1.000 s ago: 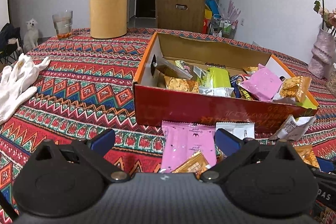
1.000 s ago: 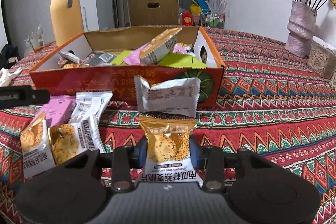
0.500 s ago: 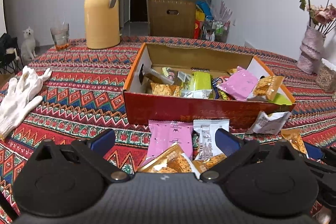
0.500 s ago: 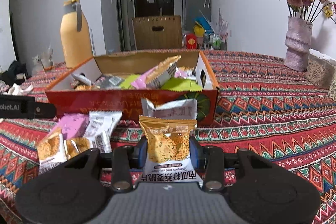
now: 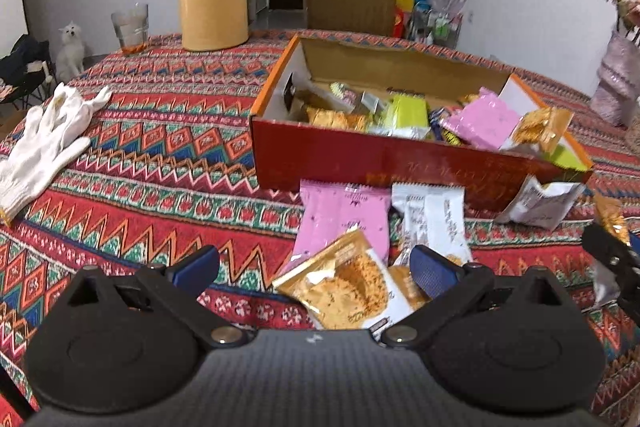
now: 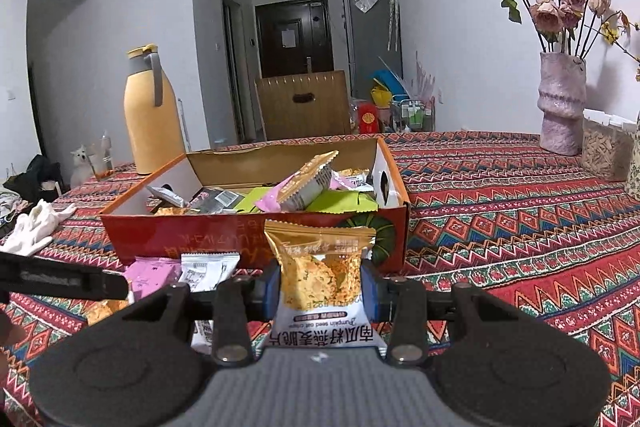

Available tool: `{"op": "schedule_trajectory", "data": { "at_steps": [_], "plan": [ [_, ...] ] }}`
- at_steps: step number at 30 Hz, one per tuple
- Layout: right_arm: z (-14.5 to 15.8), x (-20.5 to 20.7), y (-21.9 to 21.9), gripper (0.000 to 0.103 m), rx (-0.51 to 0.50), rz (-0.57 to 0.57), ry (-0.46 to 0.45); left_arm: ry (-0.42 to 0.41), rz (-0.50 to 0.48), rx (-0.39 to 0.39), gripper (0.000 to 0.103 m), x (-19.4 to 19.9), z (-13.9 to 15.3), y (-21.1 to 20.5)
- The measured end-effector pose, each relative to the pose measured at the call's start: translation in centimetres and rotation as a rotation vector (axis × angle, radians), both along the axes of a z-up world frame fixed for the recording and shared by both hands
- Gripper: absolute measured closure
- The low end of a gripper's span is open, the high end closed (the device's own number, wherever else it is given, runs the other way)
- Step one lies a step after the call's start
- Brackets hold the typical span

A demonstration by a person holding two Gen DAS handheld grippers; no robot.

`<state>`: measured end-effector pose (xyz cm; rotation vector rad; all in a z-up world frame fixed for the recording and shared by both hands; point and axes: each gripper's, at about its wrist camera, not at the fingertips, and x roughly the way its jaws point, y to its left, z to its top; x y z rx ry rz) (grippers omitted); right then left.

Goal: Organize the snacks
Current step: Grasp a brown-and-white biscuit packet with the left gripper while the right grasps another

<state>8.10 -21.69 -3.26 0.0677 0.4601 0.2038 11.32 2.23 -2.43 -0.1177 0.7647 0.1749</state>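
Right gripper (image 6: 320, 291): blue pads clamped on a gold-and-white pumpkin-seed crisp packet (image 6: 320, 275), carried above the patterned red tablecloth (image 6: 520, 227) and now level with the near wall of the open red-orange cardboard snack box (image 6: 256, 239), higher than half a second ago. Left gripper (image 5: 314, 265): fingers wide apart, gripping nothing, now lower over the loose pile by the box's near wall, a gold crisp packet (image 5: 344, 287) and pink wrapper (image 5: 340, 219) between them.

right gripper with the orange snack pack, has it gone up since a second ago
Yes. The right gripper rose: its snack pack now overlaps the red box front.
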Motion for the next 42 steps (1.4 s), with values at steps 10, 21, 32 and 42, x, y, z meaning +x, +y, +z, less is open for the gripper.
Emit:
{"op": "schedule_trajectory", "data": {
  "at_steps": [10, 21, 32, 42],
  "plan": [
    [-1.3, -1.2, -0.2, 0.064, 0.022, 0.02, 0.006, 0.052, 0.01, 0.022, 0.0, 0.0, -2.1, -1.2],
    [-2.0, -2.6, 1.0, 0.064, 0.016, 0.067, 0.017, 0.064, -0.015, 0.048, 0.013, -0.5, -3.2, -2.3],
    [-2.3, -3.2, 1.9, 0.064, 0.005, 0.081, 0.029, 0.022, -0.039, 0.056, 0.05, -2.2, -2.7, -2.1],
    [-2.1, -3.9, 2.3, 0.064, -0.006, 0.088, 0.022, -0.014, -0.045, 0.052, 0.052, -3.4, -1.9, -1.6]
  ]
}}
